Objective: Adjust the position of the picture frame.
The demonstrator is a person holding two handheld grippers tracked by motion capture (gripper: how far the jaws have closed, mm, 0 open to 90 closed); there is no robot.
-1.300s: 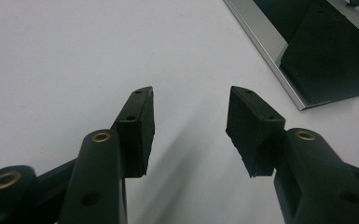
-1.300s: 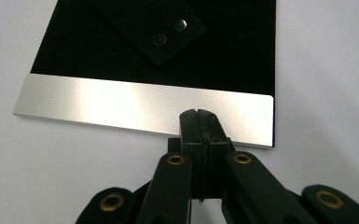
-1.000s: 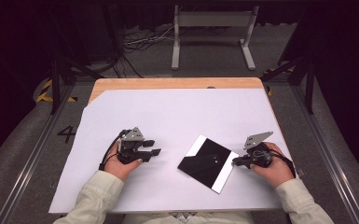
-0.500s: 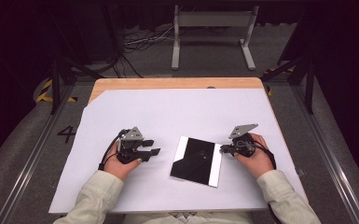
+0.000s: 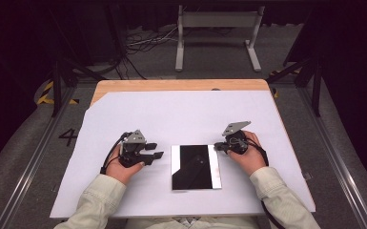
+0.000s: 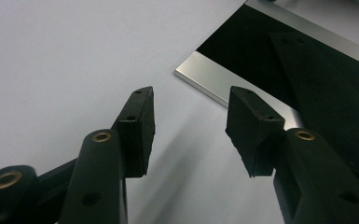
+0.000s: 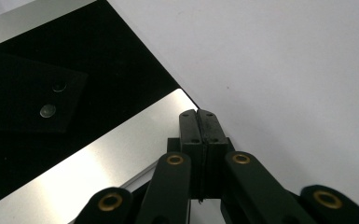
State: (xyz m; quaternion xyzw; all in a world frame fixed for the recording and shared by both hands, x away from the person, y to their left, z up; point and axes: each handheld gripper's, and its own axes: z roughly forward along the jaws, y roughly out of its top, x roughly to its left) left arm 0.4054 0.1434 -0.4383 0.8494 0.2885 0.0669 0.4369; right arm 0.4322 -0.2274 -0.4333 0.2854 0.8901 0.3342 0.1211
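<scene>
A flat black glossy panel (image 5: pixel 195 164) with a silver strip along its left and right edges lies square on the white sheet. My left gripper (image 5: pixel 156 150) rests just left of it with its jaws open and nothing between them. In the left gripper view, the left gripper (image 6: pixel 191 126) points at the near silver strip (image 6: pixel 205 77). My right gripper (image 5: pixel 218 147) is shut, its tips at the panel's far right corner. In the right gripper view, the right gripper (image 7: pixel 198 114) has its jaws pressed together over the corner of the panel (image 7: pixel 98 70).
The white sheet (image 5: pixel 186 114) covers most of a wooden table (image 5: pixel 171 85). Beyond the table, a grey metal stand (image 5: pixel 217 28) and cables lie on the floor. Dark rails run along both sides.
The panel has turned from a diagonal lie to square with the table and slid left. My right gripper has moved left and forward with it. The left gripper has stayed put.
</scene>
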